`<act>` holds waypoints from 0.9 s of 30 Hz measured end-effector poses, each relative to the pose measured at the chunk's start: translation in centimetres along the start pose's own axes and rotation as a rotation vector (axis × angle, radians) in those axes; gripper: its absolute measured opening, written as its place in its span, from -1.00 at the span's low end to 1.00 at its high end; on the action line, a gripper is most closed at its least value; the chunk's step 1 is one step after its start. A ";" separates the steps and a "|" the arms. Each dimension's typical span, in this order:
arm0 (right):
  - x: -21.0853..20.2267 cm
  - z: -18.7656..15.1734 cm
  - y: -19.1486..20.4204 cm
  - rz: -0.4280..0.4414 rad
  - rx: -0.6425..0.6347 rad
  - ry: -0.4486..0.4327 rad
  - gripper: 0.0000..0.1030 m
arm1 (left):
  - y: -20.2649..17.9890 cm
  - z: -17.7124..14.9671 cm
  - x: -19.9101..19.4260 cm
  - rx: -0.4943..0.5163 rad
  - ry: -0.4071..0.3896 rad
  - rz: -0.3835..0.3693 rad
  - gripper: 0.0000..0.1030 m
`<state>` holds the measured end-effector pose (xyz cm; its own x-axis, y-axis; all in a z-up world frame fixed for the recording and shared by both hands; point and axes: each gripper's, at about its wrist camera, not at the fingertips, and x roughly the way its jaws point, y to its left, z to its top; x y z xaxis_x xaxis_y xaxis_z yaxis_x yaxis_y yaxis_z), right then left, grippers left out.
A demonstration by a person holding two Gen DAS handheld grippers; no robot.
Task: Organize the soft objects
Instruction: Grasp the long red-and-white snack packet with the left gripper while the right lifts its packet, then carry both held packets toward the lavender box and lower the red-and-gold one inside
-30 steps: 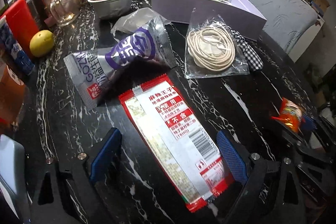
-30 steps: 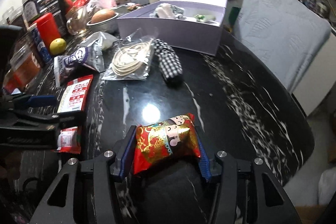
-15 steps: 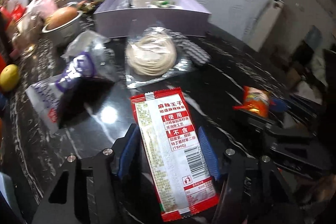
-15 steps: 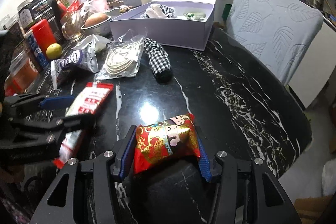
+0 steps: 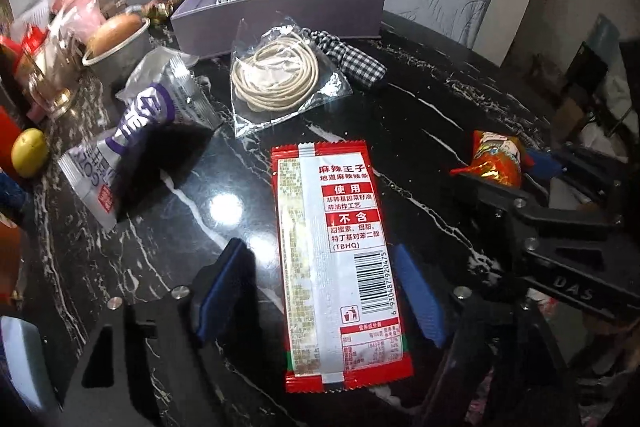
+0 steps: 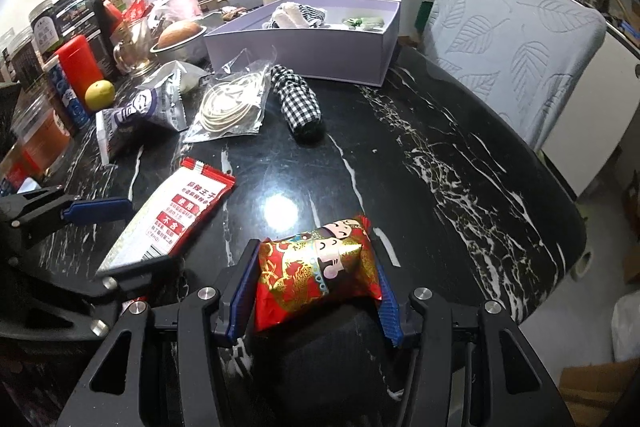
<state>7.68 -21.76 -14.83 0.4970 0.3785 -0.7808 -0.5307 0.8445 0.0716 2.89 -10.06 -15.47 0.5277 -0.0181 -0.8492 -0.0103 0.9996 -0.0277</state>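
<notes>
Red-and-white snack packet (image 5: 334,259) flat on black marble table (image 5: 432,99), lengthwise between left gripper (image 5: 320,291) jaws, just opened, gap on the left pad's side. Red-gold pouch (image 6: 318,269) pinched between right gripper (image 6: 316,291) pads. Beyond: bagged cord (image 5: 276,75), lilac box (image 5: 280,11).

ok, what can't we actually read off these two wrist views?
- Lavender box contents: both views, near wall hides most; items too small to name.
- Red-and-white snack packet: right view, the left gripper covers its near end.
- Red-gold snack packet: left view, small and partly behind the right gripper.
- Left clutter: labels too small.
</notes>
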 end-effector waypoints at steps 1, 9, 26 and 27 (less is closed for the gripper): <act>0.0 -0.1 0.0 0.002 0.000 -0.001 0.00 | 0.0 0.0 0.0 -0.008 -0.005 0.003 0.50; -0.3 -0.4 -0.1 0.003 0.002 -0.011 0.00 | 1.0 0.0 -0.2 -0.041 -0.061 0.016 0.04; -1.8 -1.4 1.3 0.044 0.027 -0.055 0.00 | 2.1 -1.7 -3.5 -0.097 -0.172 -0.053 -0.07; -1.9 -1.5 1.5 0.046 0.026 -0.057 0.00 | 2.1 -1.9 -3.8 -0.099 -0.183 -0.053 -0.07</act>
<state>4.93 -21.79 -14.10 0.5113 0.4379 -0.7395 -0.5365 0.8348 0.1234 -0.71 -7.90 -13.27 0.6752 -0.0567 -0.7354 -0.0573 0.9900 -0.1290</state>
